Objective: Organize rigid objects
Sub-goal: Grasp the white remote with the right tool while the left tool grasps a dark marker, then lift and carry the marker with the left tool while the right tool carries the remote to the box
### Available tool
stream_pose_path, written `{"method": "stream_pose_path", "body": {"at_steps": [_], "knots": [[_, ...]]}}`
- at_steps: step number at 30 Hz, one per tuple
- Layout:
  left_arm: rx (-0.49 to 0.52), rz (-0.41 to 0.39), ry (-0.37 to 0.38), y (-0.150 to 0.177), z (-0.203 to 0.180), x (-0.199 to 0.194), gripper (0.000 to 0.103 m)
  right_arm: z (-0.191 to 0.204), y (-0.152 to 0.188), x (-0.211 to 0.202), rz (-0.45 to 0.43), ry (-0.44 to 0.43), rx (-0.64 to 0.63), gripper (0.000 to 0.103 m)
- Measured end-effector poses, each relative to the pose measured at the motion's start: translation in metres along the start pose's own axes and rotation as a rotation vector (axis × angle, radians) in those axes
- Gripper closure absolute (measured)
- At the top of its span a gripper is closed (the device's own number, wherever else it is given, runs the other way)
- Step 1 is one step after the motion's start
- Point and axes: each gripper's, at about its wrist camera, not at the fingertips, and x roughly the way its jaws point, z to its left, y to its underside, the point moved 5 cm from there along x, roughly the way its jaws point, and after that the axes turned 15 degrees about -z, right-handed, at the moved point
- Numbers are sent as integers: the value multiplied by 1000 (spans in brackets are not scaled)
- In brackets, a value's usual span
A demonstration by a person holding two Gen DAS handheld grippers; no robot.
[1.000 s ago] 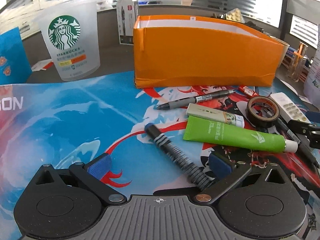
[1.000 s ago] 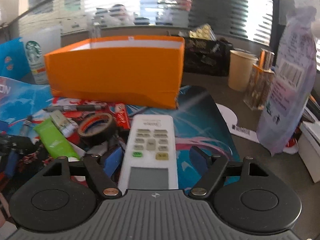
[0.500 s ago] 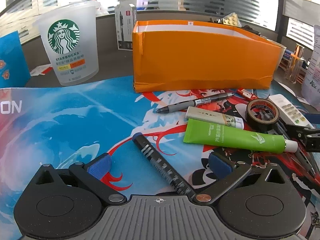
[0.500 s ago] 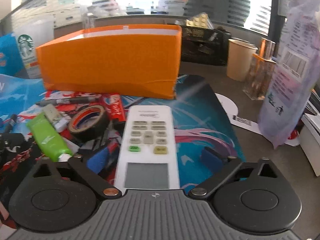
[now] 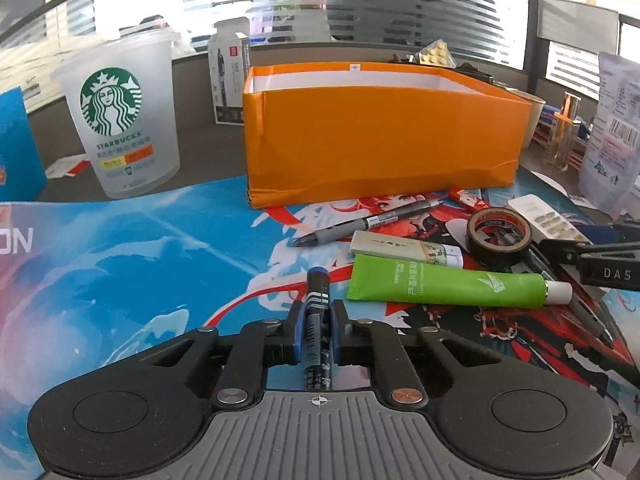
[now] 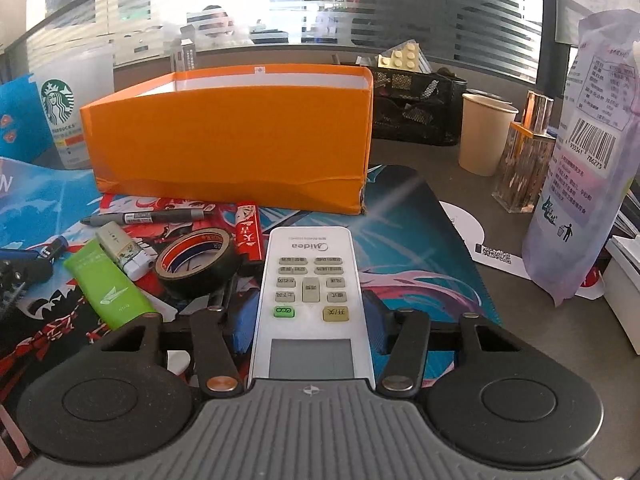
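- The jaws of the left gripper (image 5: 316,332) are seen clenched on a dark pen (image 5: 317,320), which lies lengthwise between the blue pads, its blue-capped tip pointing toward the orange box (image 5: 380,136).
- The jaws of the right gripper (image 6: 308,320), which have just been closing, are pictured drawn in on a white remote control (image 6: 310,292); the blue pads appear pressed against both long edges, though contact on the left side is partly hidden by the remote's body.
- Both items are judged to be at the pick-up stage only: each seems to rest low over the printed desk mat (image 5: 140,248), and nothing has yet been carried to the box.
- Whether anything already lies inside the box cannot be told, since only its white inner wall shows above the rim.
- Left to be sorted on the mat are a green tube (image 5: 448,280), a small pale tube (image 5: 404,246), a grey pen (image 5: 368,224), a roll of dark tape (image 5: 500,236) and a red packet (image 6: 248,230).
- A plastic cup (image 5: 120,120) stands beside the box, apart from the clutter.
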Motion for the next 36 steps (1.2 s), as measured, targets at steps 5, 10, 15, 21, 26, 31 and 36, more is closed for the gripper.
{"method": "stream_pose_path", "body": {"at_steps": [5, 10, 15, 21, 26, 31, 36], "knots": [[9, 15, -4, -1, 0, 1, 92, 0, 0, -1, -4, 4, 11, 53], [-19, 24, -12, -6, 7, 3, 92, 0, -1, -3, -6, -1, 23, 53], [-23, -17, -10, -23, 9, -3, 92, 0, -9, -8, -34, 3, 16, 53], [-24, -38, -9, -37, 8, -9, 92, 4, -20, -13, -59, -9, 7, 53], [-24, -45, -18, -41, 8, -11, 92, 9, -26, -17, -82, -21, -3, 53], [-34, -37, -22, -42, 9, -12, 92, 12, -28, -21, -93, -30, -7, 53], [-23, -50, -23, -49, 7, -14, 92, 16, -33, -23, -111, -42, -14, 53]]}}
